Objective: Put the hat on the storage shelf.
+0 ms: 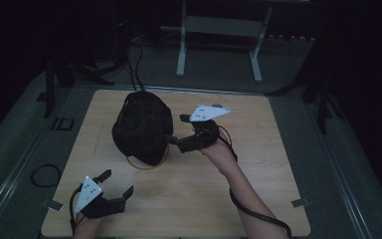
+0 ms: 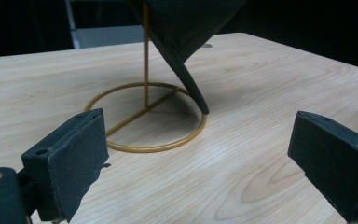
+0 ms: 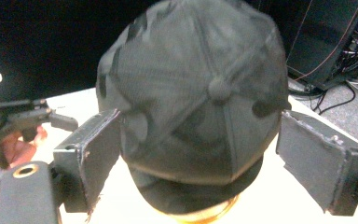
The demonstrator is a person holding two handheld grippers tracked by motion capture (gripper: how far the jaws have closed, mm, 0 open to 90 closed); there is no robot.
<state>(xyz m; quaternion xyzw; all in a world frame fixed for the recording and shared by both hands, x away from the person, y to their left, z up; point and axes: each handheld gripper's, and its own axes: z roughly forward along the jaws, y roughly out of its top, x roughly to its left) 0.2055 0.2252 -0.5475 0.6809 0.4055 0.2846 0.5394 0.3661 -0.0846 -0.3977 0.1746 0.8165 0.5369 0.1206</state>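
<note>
A black cap (image 1: 142, 127) sits on a gold wire stand (image 1: 146, 167) at the middle of the wooden table (image 1: 258, 164). My right gripper (image 1: 178, 132) is open just right of the cap, one jaw on each side of its crown without touching it. In the right gripper view the cap (image 3: 191, 93) lies between the open right gripper (image 3: 198, 121) jaws. My left gripper (image 1: 118, 182) is open near the front left corner and holds nothing. The left gripper view has the left gripper (image 2: 198, 126) facing the stand's ring base (image 2: 154, 148) and the cap's brim (image 2: 186, 42).
A white metal frame (image 1: 219, 30) stands on the floor beyond the table. Cables (image 1: 45, 175) lie on the floor at the left, and more cables (image 3: 335, 88) trail behind the cap. A small dark spot (image 1: 218, 105) marks the table near its far edge.
</note>
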